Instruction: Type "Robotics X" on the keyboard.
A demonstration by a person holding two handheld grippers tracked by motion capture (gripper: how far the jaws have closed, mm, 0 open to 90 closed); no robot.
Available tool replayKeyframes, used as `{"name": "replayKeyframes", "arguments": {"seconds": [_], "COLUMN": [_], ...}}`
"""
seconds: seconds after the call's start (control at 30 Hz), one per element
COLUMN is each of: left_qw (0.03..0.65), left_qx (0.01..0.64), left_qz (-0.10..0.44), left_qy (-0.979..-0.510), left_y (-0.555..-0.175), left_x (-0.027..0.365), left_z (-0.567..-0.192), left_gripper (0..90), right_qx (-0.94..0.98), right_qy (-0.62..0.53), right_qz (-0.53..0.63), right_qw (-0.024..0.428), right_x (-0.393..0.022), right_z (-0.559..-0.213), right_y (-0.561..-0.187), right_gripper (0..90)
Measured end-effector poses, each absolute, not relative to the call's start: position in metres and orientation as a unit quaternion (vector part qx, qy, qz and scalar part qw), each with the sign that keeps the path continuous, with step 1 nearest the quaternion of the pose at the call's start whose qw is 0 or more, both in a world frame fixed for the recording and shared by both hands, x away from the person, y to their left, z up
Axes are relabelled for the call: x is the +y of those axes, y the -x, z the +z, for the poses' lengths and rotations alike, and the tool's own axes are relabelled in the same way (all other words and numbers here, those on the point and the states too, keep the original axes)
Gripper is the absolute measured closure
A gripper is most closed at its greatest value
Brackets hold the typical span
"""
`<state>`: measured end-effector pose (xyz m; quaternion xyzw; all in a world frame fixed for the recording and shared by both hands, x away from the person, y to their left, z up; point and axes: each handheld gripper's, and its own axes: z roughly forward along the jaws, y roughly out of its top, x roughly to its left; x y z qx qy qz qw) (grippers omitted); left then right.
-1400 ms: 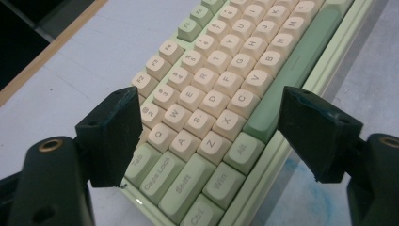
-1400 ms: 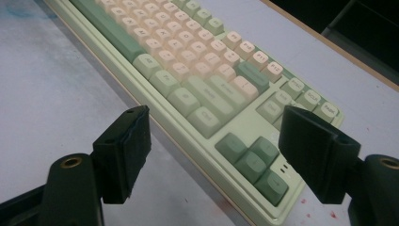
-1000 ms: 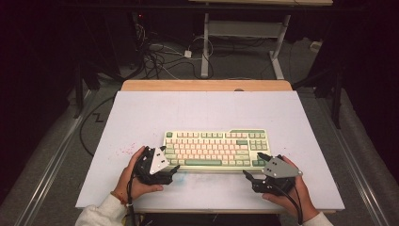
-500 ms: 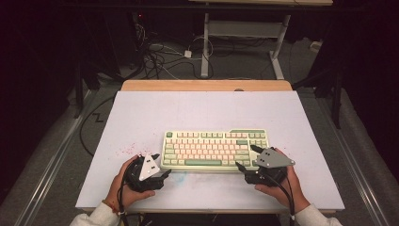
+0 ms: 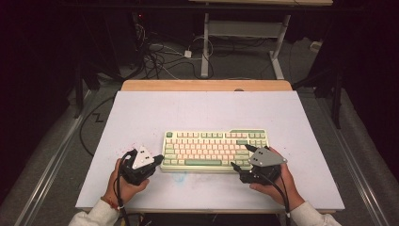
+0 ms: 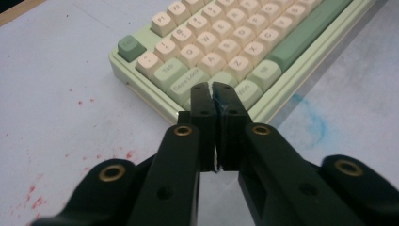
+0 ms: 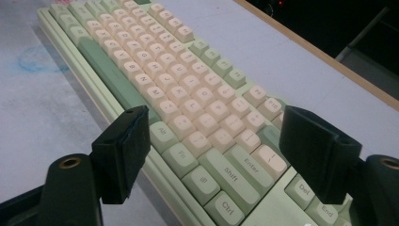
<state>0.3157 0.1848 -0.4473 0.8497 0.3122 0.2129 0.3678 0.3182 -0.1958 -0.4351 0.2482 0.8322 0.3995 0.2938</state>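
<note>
Keyboard (image 5: 214, 148) lies lengthwise btwn my grippers: left gripper (image 5: 157, 160) jaws just closed, empty, at its corner; right gripper (image 5: 234, 165) jaws apart.

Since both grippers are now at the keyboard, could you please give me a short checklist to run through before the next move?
1. Left gripper shut with nothing between its fingers, having just been closing: ok.
2. Its tip over the keyboard's lower left corner keys: ok; touching them: cannot tell.
3. Right gripper open: ok.
4. Its fingers straddle the keyboard's right end without gripping: ok.
5. Keyboard flat on the table: ok.
</note>
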Motion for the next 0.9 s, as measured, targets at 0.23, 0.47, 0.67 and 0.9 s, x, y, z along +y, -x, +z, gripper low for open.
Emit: {"name": "replayKeyframes", "arguments": {"seconds": [0.23, 0.47, 0.67, 0.9], "left_qw": [0.364, 0.346, 0.339, 0.335], "left_qx": [0.299, 0.282, 0.278, 0.266], "left_qz": [0.207, 0.193, 0.188, 0.175], "left_qy": [-0.858, -0.874, -0.879, -0.887], "left_y": [-0.331, -0.347, -0.359, -0.368], "left_x": [0.168, 0.146, 0.134, 0.121], "left_z": [-0.439, -0.438, -0.438, -0.441], "left_gripper": [87.2, 87.1, 87.1, 87.2], "right_qx": [0.835, 0.837, 0.837, 0.839], "right_qy": [-0.247, -0.247, -0.249, -0.245], "right_qz": [0.393, 0.388, 0.387, 0.383], "right_qw": [0.295, 0.295, 0.297, 0.298], "right_x": [-0.195, -0.200, -0.202, -0.203], "right_z": [-0.436, -0.436, -0.435, -0.436], "right_y": [-0.317, -0.316, -0.313, -0.313], "right_gripper": [25.2, 25.1, 25.1, 25.1]}}
